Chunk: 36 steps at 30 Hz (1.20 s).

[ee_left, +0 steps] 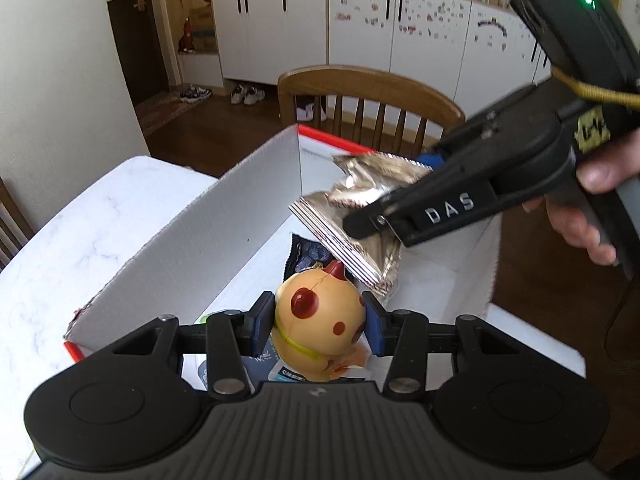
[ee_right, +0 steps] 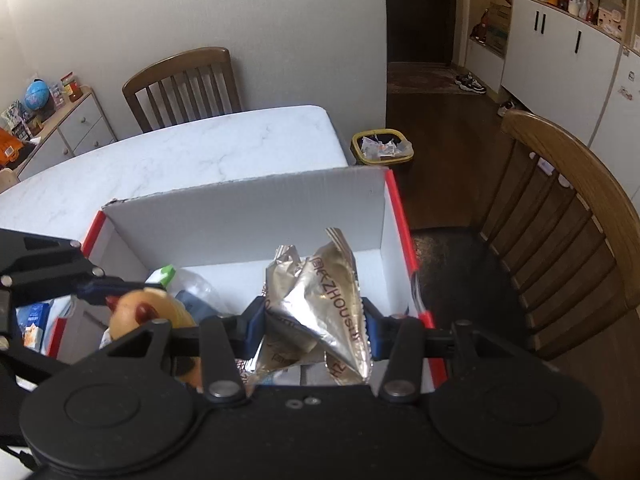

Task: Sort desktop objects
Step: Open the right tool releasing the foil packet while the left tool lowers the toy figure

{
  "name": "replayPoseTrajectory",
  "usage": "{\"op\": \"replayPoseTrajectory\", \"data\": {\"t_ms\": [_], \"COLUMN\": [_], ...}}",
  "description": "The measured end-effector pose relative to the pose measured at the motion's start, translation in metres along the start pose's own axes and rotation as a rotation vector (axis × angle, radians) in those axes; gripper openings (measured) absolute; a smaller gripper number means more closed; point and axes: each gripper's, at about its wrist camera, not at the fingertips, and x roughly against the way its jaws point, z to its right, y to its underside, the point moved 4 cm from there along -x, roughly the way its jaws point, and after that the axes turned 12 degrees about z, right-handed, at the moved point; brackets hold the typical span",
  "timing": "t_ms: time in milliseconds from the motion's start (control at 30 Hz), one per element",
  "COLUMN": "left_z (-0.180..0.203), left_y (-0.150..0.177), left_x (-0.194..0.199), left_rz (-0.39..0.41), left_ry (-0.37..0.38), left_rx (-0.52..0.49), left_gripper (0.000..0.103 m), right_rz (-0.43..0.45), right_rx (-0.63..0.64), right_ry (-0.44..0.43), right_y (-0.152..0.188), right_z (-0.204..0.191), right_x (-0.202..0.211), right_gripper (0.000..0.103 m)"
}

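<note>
My left gripper (ee_left: 318, 322) is shut on a yellow round toy with red spots (ee_left: 320, 316) and holds it over the open white box with red edges (ee_left: 240, 208). My right gripper (ee_right: 314, 326) is shut on a crumpled gold foil snack packet (ee_right: 320, 304), also above the box (ee_right: 248, 208). In the left wrist view the right gripper (ee_left: 394, 216) holds the packet (ee_left: 356, 216) just beyond the toy. In the right wrist view the toy (ee_right: 148, 312) and the left gripper (ee_right: 112, 292) show at the left.
The box lies on a white marble table (ee_right: 180, 152) and holds a dark snack packet (ee_left: 308, 256), a plastic bottle (ee_right: 192, 284) and other packets. Wooden chairs (ee_left: 368, 96) (ee_right: 180, 84) stand around the table. A yellow bin (ee_right: 382, 148) is on the floor.
</note>
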Motion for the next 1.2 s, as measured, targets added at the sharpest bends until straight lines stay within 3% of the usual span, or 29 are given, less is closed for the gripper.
{"op": "replayPoseTrajectory", "data": {"t_ms": [500, 1200], "left_z": [-0.006, -0.013], "left_y": [0.016, 0.023], "left_x": [-0.018, -0.020], "left_rz": [-0.074, -0.087], "left_ry": [0.010, 0.008], "left_rx": [-0.011, 0.059], "left_gripper": [0.045, 0.046], "right_rz": [-0.069, -0.128], "right_rx": [0.050, 0.144], "right_ry": [-0.017, -0.028], "right_y": [0.008, 0.010], "right_z": [-0.007, -0.027], "right_x": [-0.039, -0.062], "right_gripper": [0.047, 0.047]}}
